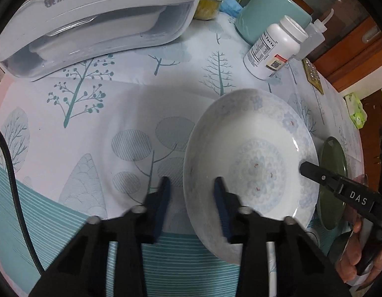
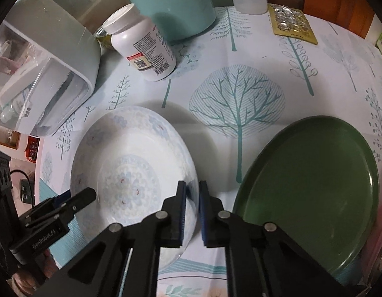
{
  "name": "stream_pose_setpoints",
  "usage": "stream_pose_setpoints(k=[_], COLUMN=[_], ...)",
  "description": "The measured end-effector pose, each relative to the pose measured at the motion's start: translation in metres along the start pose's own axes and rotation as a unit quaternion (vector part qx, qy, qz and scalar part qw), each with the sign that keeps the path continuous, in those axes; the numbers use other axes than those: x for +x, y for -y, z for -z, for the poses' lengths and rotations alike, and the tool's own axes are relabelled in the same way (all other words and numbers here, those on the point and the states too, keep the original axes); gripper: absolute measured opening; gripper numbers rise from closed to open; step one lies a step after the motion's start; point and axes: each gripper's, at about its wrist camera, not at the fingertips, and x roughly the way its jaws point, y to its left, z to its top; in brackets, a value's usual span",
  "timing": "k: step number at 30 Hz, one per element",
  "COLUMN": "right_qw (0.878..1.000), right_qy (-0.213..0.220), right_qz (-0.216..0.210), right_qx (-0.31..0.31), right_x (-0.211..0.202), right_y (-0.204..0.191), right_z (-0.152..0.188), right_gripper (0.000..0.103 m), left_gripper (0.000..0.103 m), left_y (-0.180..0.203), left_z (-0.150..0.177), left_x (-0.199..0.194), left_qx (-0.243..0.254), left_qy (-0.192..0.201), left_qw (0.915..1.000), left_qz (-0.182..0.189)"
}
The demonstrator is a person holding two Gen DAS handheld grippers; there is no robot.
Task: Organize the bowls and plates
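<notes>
Now both grippers, left [image 1: 192,185] & right [image 2: 192,193], have fingers clamped on opposite rims of the bowl [image 2: 131,173], prob. to lift it level w/ two-sided support.

Left gripper [image 1: 192,185] points steeply downward, its jaws astride the near rim of the floral bowl [image 1: 250,163] with one finger inside and one outside. Right gripper [image 2: 192,193], likewise steep, pinches the opposite rim between its pads. A hand [image 1: 351,259] grasps the right gripper's handle.

A tree-print tablecloth [image 2: 240,79] covers the table beside brown wooden furniture [image 1: 351,57].
</notes>
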Motion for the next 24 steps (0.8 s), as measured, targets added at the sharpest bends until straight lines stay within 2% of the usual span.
stream_pose_setpoints(k=[3, 12, 18, 24], right_qw=[1.000, 1.000, 0.999, 0.999], right_qy=[-0.001, -0.018, -0.021, -0.018], right_qz=[0.004, 0.002, -0.011, -0.021], right_qx=[-0.006, -0.025, -0.027, -0.034], right_x=[0.000, -0.005, -0.023, -0.055], right_y=[-0.001, -0.005, -0.003, -0.002], right_z=[0.000, 0.017, 0.048, 0.097], right_gripper=[0.010, 0.009, 0.009, 0.009], left_gripper=[0.013, 0.009, 0.009, 0.010], left_y=[0.000, -0.001, 0.001, 0.009], left_z=[0.000, 0.018, 0.046, 0.093], left_x=[0.000, -0.012, -0.035, -0.068], left_qx=[-0.001, 0.022, 0.037, 0.046], left_qy=[-0.005, -0.022, -0.031, -0.034], left_qw=[0.9999, 0.9995, 0.9986, 0.9978], left_qz=[0.010, 0.009, 0.021, 0.033])
